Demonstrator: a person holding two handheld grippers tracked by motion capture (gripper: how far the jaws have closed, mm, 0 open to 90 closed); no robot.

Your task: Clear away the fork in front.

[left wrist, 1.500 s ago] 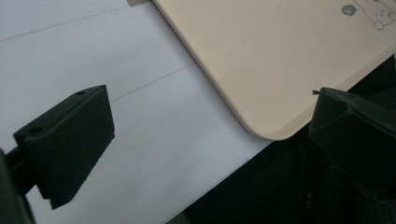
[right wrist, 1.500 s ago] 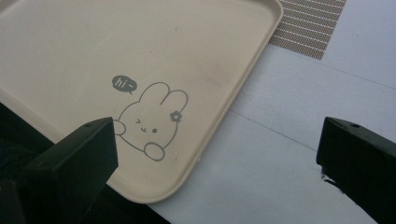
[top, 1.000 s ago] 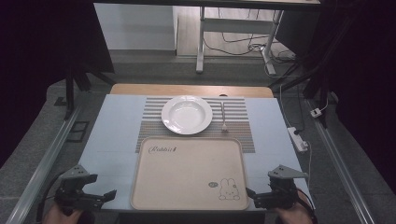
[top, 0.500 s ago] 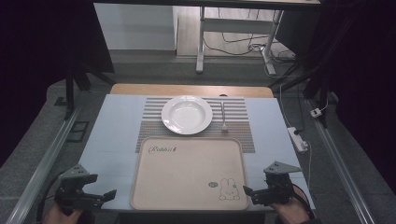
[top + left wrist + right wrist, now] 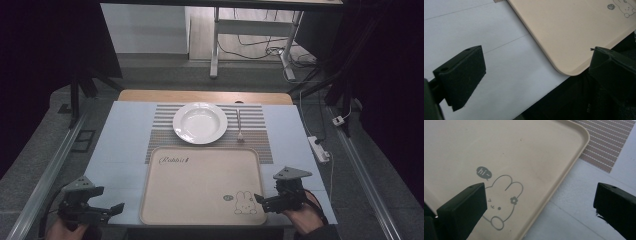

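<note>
The tabletop (image 5: 125,135) is pale blue with a wooden strip along its far edge, set on a grey floor (image 5: 45,145). Beyond it stand white desk legs (image 5: 216,45) with loose cables (image 5: 260,47), and darkness closes in at both sides.

Seen from above: a bench (image 5: 125,145) covered in pale blue, wooden edge showing at the far side. On it, a striped mat (image 5: 260,135) bearing a white plate (image 5: 200,122), empty, with a fork (image 5: 239,127) just to its right, tines toward the near side. Nearer, a beige tray (image 5: 200,185) overlapping the mat's near edge, printed with script at its far left corner and a rabbit at its near right corner. At the near left bench corner, the left gripper (image 5: 112,210), jaws apart, pointing at the tray but clear of it. At the tray's near right corner, the right gripper (image 5: 260,200), jaws reaching the rim. Right of the bench, a white power strip (image 5: 318,148) on the floor.
</note>
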